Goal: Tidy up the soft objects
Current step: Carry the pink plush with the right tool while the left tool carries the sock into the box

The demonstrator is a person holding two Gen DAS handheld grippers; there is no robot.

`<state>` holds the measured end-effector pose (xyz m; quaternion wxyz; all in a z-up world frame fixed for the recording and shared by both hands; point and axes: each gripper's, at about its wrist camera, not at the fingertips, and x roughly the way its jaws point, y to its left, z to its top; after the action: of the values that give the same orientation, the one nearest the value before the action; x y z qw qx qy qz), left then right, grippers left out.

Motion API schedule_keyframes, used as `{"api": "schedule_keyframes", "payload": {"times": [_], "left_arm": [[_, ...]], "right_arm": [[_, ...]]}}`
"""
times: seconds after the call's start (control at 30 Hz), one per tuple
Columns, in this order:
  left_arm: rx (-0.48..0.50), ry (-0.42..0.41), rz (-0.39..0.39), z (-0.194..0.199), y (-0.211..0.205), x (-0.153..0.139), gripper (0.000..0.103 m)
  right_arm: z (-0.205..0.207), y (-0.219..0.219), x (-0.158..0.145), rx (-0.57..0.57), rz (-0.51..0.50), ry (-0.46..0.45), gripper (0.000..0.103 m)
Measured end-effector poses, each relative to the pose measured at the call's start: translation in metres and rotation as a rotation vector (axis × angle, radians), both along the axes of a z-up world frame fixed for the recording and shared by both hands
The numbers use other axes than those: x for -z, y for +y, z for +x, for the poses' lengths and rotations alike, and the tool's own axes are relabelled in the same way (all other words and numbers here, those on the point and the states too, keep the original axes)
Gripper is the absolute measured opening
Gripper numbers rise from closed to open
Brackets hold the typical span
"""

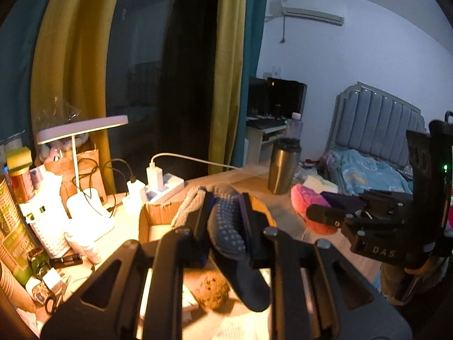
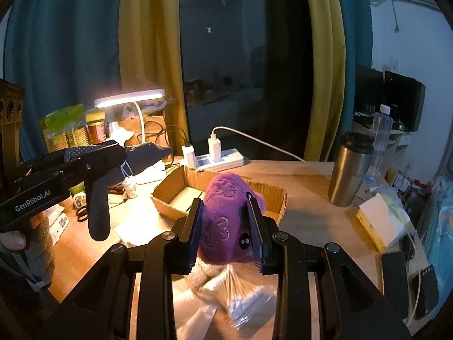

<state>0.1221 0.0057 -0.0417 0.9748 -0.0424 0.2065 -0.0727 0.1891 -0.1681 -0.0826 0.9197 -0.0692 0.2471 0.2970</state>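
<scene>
My left gripper (image 1: 225,212) is shut on a dark blue sock with grip dots (image 1: 226,226), held above the desk; the sock hangs down toward me. In the right wrist view the same gripper (image 2: 113,155) and sock (image 2: 147,154) show at the left. My right gripper (image 2: 225,215) is shut on a purple plush slipper (image 2: 223,221), held just in front of an open cardboard box (image 2: 271,195). The slipper (image 1: 311,209) and right gripper (image 1: 320,212) also show at the right of the left wrist view. A beige knitted item (image 1: 189,206) lies at the box (image 1: 158,218).
A lit desk lamp (image 2: 130,97), power strip with chargers (image 2: 215,158), steel tumbler (image 2: 351,167), yellow-white sponges (image 2: 379,221) and a bag of cotton swabs (image 2: 240,294) are on the wooden desk. Jars and clutter crowd the left. A brown fuzzy ball (image 1: 212,289) lies below the sock.
</scene>
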Motion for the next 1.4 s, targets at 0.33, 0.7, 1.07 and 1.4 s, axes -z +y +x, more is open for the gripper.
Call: {"api": "schedule_keyframes", "payload": {"times": [0.33,0.7,1.07,1.4], "left_arm": [[-0.003,-0.011,-0.011,0.033,0.004,-0.008,0.018],[0.004,0.007,-0.041,0.080,-0.002,0.003,0.018],[0.021,0.088,-0.041,0.133,-0.013,0.038,0.018],[0.032,0.194,-0.069,0.167,-0.024,0.080,0.018]], "right_arm": [[0.037,0.005,-0.009,-0.011,0.013,-0.020,0.033],[0.077,0.009,-0.009,-0.026,0.044,-0.025,0.033],[0.120,0.008,0.019,-0.034,0.076,0.056,0.033],[0.144,0.016,0.054,-0.039,0.056,0.167,0.033]]}}
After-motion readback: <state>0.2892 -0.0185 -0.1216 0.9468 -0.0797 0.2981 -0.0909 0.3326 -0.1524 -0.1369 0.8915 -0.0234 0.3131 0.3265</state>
